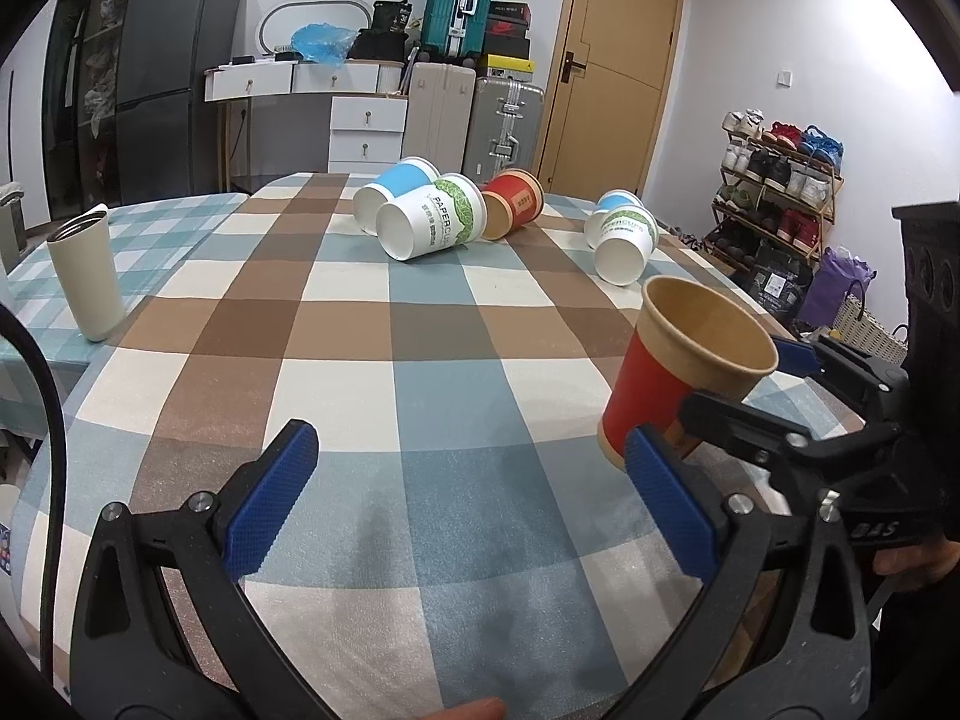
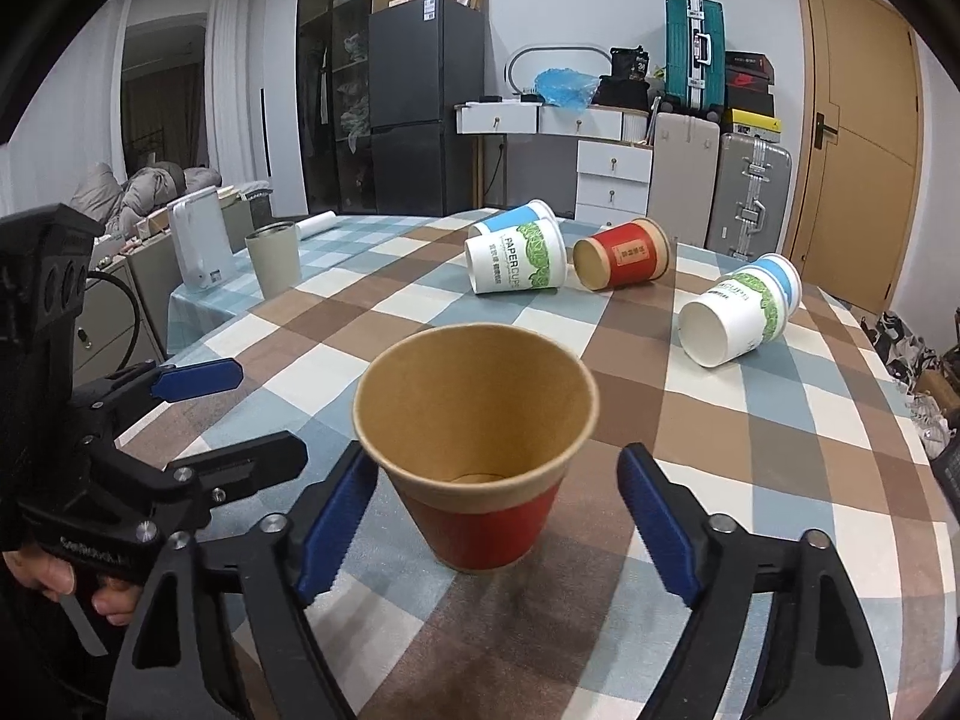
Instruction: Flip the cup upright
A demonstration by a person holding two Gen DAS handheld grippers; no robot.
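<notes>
A red paper cup [image 2: 480, 456] with a brown inside stands upright on the checked tablecloth, between the blue pads of my right gripper [image 2: 498, 528]. The jaws stand wide and do not touch it. The same cup [image 1: 678, 384] shows at the right of the left wrist view, with the right gripper [image 1: 732, 384] around it. My left gripper [image 1: 474, 504] is open and empty over the cloth, left of the cup. It shows in the right wrist view [image 2: 234, 414]. Several paper cups lie on their sides farther back: a white and green one [image 2: 516, 264], a red one [image 2: 624, 255] and another white and green one [image 2: 738, 324].
A grey tumbler [image 1: 87, 273] stands upright at the table's left side. The tablecloth [image 1: 420, 396] curves down at the near edge. Suitcases, drawers, a dark fridge and a shoe rack [image 1: 774, 180] stand beyond the table.
</notes>
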